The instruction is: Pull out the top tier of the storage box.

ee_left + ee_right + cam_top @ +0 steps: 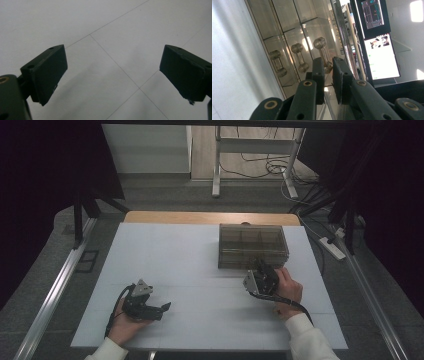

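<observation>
Here the right claw (261,269) sits at the near edge of the one clear compartment box (253,245) on the white table (200,265), jaws drawn nearly together with a narrow gap; whether they pinch the box's lid edge is hard to tell. Three dumbbell-shaped latches (298,57) show there. The left claw (162,309) rests released, holding nothing.

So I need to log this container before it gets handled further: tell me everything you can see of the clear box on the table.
The clear box is a smoky see-through plastic case, low and rectangular, split by inner walls into compartments. Its lid looks shut. It lies flat on the white table, toward the far right. The right gripper view shows barbell-shaped clear hinges or clasps along its near edge. The right gripper is at that edge, jaws nearly together around one such piece; whether they pinch it is unclear.
</observation>
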